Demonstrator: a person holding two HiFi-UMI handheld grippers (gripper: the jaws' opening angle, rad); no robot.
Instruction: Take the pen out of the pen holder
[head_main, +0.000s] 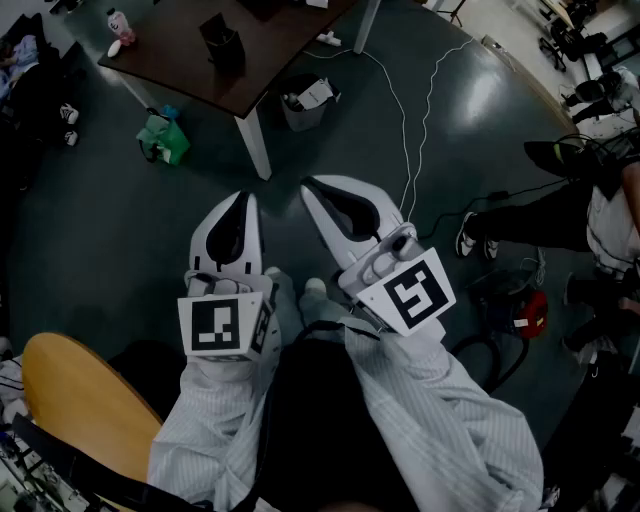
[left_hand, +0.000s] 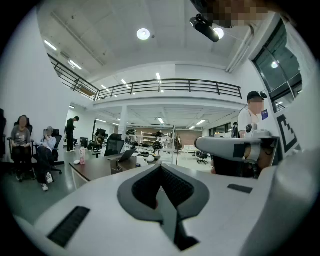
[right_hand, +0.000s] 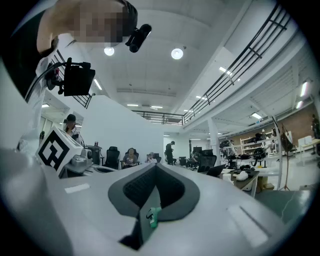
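1. The head view is looking steeply down at two hand-held grippers, side by side above a dark floor (head_main: 90, 240); pale striped sleeves (head_main: 440, 430) are covering both of the person's arms.
2. The left gripper (head_main: 243, 200) is pointing towards the top of the view; in the left gripper view its jaws (left_hand: 161, 167) are pressing fully together, with nothing between the dark pads.
3. The right gripper (head_main: 310, 186) is lying just beside it, angled slightly left; in the right gripper view its jaws (right_hand: 154, 167) are likewise closing tight on each other and holding nothing.
4. The pen holder (head_main: 222, 42), a black cup, is standing upright on a brown table (head_main: 170, 52) at the top of the head view, well apart from both grippers; the pen itself is too dark and small to make out.
5. A pink-and-white bottle (head_main: 118, 22) is standing near the table's left end.
6. A grey bin (head_main: 305, 103) is sitting under the table beside its white leg (head_main: 254, 145); a green bag (head_main: 163, 138) is lying on the floor to the left of that leg.
7. White cables (head_main: 405, 120) are trailing across the floor from the table towards the right gripper.
8. A yellow wooden chair (head_main: 80, 400) is showing at the lower left; another person (head_main: 540, 215) in dark trousers is sitting at the right edge.
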